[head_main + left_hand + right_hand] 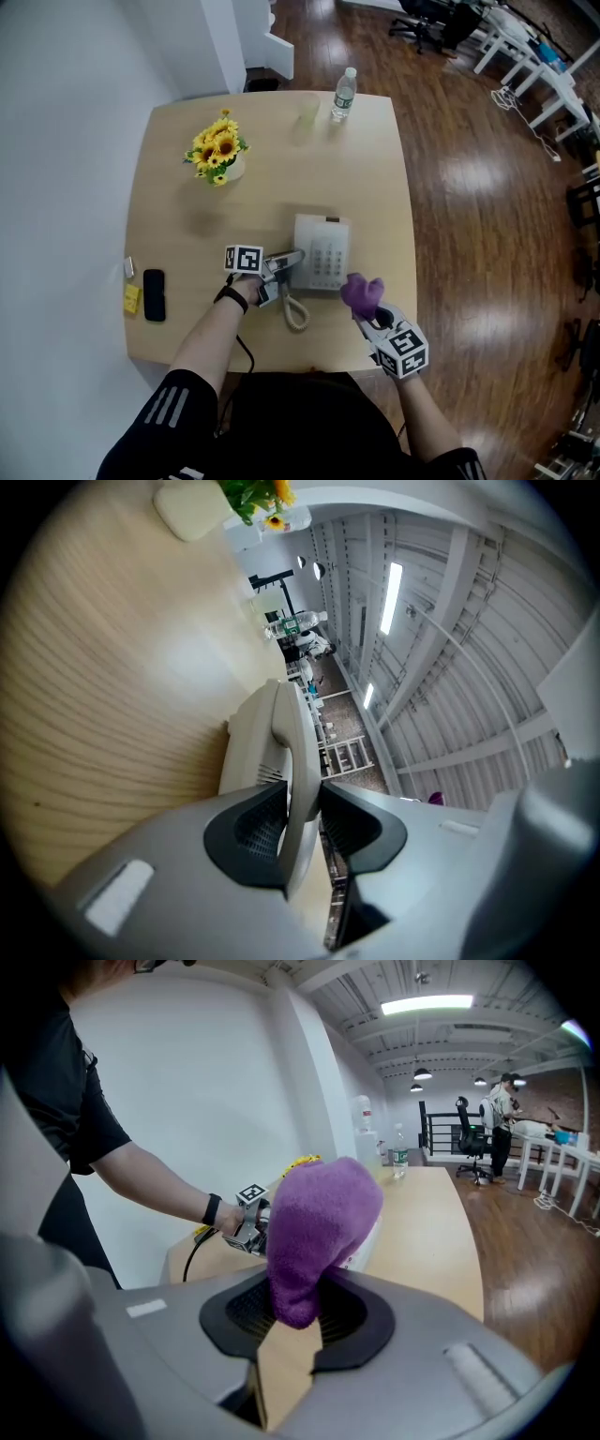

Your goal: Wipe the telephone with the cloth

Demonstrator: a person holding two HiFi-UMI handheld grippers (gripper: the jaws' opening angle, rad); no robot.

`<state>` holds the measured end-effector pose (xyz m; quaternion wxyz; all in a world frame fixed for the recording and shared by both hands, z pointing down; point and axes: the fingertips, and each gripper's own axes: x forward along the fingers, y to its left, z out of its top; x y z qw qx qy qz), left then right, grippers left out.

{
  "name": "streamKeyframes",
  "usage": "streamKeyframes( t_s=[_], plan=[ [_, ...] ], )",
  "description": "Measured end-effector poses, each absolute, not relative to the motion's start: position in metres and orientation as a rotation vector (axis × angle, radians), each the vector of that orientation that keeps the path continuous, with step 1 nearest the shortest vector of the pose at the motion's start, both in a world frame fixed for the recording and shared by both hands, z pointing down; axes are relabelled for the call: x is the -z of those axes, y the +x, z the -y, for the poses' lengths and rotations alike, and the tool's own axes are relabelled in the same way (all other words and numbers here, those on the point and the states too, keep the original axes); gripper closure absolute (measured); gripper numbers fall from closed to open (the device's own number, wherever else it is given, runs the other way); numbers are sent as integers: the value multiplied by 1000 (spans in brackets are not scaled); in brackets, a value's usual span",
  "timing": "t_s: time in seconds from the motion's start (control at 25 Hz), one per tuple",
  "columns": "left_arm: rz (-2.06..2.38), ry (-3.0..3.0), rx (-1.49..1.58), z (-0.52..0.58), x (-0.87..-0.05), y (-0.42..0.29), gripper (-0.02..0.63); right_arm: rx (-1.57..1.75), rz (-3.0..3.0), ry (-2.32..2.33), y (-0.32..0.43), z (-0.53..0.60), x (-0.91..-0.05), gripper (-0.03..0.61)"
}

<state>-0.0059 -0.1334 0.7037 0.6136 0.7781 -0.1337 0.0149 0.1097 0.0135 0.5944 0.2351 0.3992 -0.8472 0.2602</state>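
Looking along the right tongs [291,1321] shows pads [246,1309] clamping cloth [319,1222], unseen overhead.

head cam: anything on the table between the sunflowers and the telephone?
Nothing. In the head view the table is bare wood between the sunflowers and the telephone.

A pale wooden desk [375,187] with rounded corners fills the middle of the head view. A plain white wall [66,112] runs down the left of the frame, with a white pillar [225,37] at top centre. Dark, glossy plank floor [469,187] covers the right side. At the upper right stand a black office chair [422,19] and white tables [525,66]. The right gripper view shows an exposed white ceiling [375,988] with a lit strip light [427,1004] at the top and a dark railing [436,1133] right of centre.
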Motion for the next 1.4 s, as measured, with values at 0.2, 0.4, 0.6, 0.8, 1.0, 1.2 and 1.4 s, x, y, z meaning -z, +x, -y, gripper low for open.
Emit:
streamKeyframes(
  t_s=[0.2,0.4,0.6,0.8,1.0,1.2,1.4],
  plan=[
    [432,1850,-202,131,-711,-17,461,-724,2338,1075,107,-12,-598,485],
    [524,1969,-380,122,-704,-35,440,-708,2353,1080,107,-8,-590,483],
    [602,2124,-403,104,-657,-50,440,-665,2386,1079,112,-7,-575,483],
    [689,2351,-440,72,-588,-55,440,-581,2440,1077,116,-12,-550,483],
    [756,2497,-522,26,-547,-50,440,-531,2506,1056,121,-32,-528,483],
    [843,2523,-479,-19,-526,-51,432,-472,2561,1019,123,-61,-516,483],
    [889,2536,-467,-53,-517,-52,428,-459,2573,1009,130,-84,-511,483]
  ],
)
